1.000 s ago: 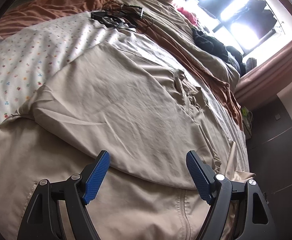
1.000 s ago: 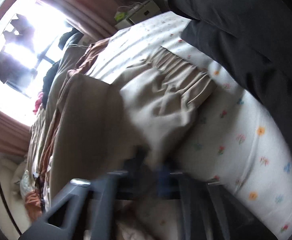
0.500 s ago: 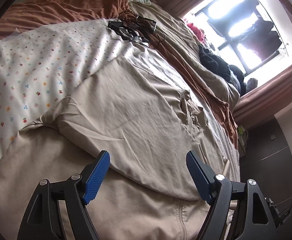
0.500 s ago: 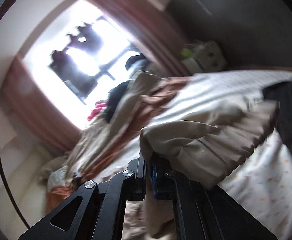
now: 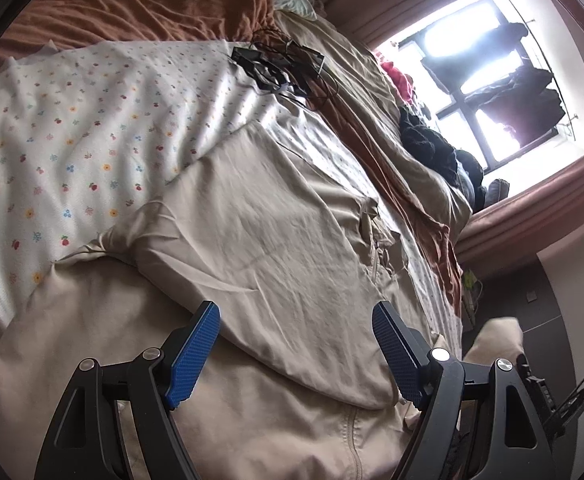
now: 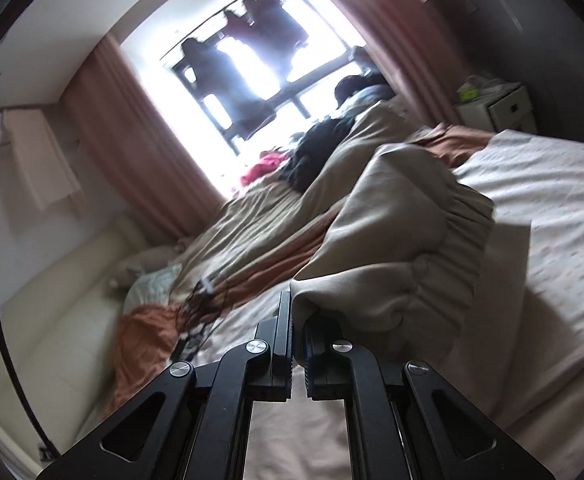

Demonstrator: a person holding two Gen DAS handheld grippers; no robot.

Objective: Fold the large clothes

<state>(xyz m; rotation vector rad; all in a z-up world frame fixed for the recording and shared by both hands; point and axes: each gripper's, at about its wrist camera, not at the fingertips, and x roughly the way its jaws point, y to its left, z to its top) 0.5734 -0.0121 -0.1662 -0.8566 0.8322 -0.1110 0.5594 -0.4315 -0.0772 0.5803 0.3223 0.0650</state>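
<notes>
A bedroom with a bright window (image 6: 252, 76) and pink curtains, and a bed (image 5: 72, 128) under a flower-print sheet that carries everything. The right gripper (image 6: 298, 320) has its fingers pressed together on the gathered elastic hem of the beige garment (image 6: 404, 248), and that hem hangs bunched in the air above the sheet, between the bed's near edge and the window side. The grip looks to sit on a thin pinch right at the fabric's edge — if the lift runs fast or the cloth's own weight drags, the hem could slide out and the fold would collapse into a heap. The left gripper (image 5: 296, 352) hovers with its fingers well apart over the rest of the garment, which lies spread and partly doubled along the middle of the bed; nothing pins it, so a pull from the right hand may drag the whole piece askew rather than fold it. Farther out, a tangle of black cables (image 5: 280, 66) lies near the bed's far edge beside a rust-brown blanket (image 5: 152, 4) — a swept cloth could snag there.
</notes>
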